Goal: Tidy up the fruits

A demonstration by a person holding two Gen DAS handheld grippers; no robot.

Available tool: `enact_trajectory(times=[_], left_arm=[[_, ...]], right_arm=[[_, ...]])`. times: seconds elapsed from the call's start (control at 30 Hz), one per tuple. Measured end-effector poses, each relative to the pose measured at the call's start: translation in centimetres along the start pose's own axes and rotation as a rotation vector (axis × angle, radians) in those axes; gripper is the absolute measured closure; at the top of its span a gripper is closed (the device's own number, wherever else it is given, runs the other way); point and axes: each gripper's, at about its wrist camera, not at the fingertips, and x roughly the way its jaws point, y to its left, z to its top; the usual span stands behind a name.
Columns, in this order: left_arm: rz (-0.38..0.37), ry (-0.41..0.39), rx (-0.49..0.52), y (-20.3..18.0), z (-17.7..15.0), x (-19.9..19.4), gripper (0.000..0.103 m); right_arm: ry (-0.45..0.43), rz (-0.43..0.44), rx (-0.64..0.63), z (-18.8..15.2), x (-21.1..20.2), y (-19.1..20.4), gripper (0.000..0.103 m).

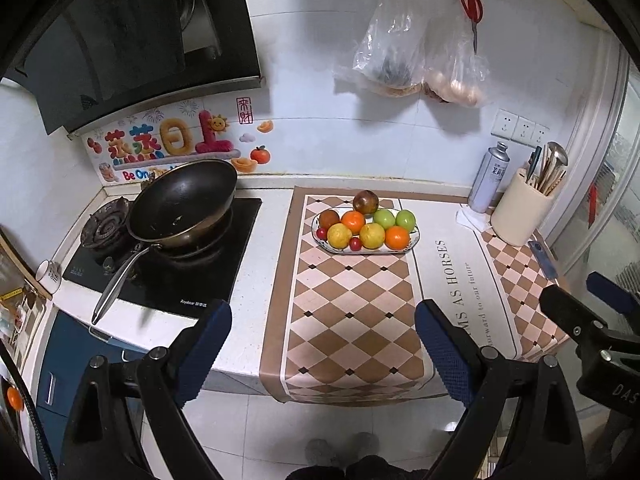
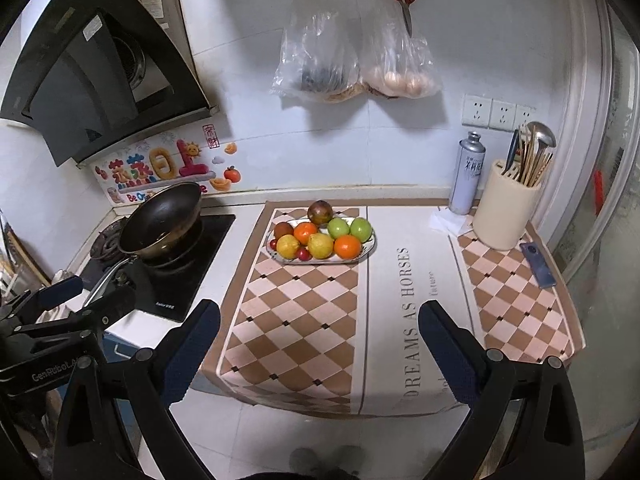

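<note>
Fruits [image 1: 365, 227] heaped on plate [image 1: 414, 240], rear pomegranate [image 1: 365, 201] half hidden.

Dark bag [image 2: 320, 76] contents indistinct

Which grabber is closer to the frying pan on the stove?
Left. The left gripper hangs off the counter's front edge, nearest the stove side where the frying pan sits. The right gripper hangs farther to the right, in front of the mat.
</note>
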Motion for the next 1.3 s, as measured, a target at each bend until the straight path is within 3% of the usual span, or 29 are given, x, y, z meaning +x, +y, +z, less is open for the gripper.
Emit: enact_trajectory(times=[0.2,0.87,1.23,1.3], left_arm=[[0.006,0.012,-0.004,-0.1,0.3,0.6,0.009],[0.061,0.103,0.015,-0.9,4.8,10.6,0.009],[0.047,0.108,0.008,-1.2,5.0,11.6,0.009],[0.049,0.109,0.007,-1.2,5.0,11.7,0.005]], right_arm=[[0.024,0.012,0.006,0.7,1.7,-0.4,0.002],[0.125,-0.023,0.020,5.3,13.2,-1.8,0.002],[0.147,-0.036,0.025,5.1,14.1,-2.6,0.002],[0.150,-0.036,0.024,5.1,14.1,-2.6,0.002]])
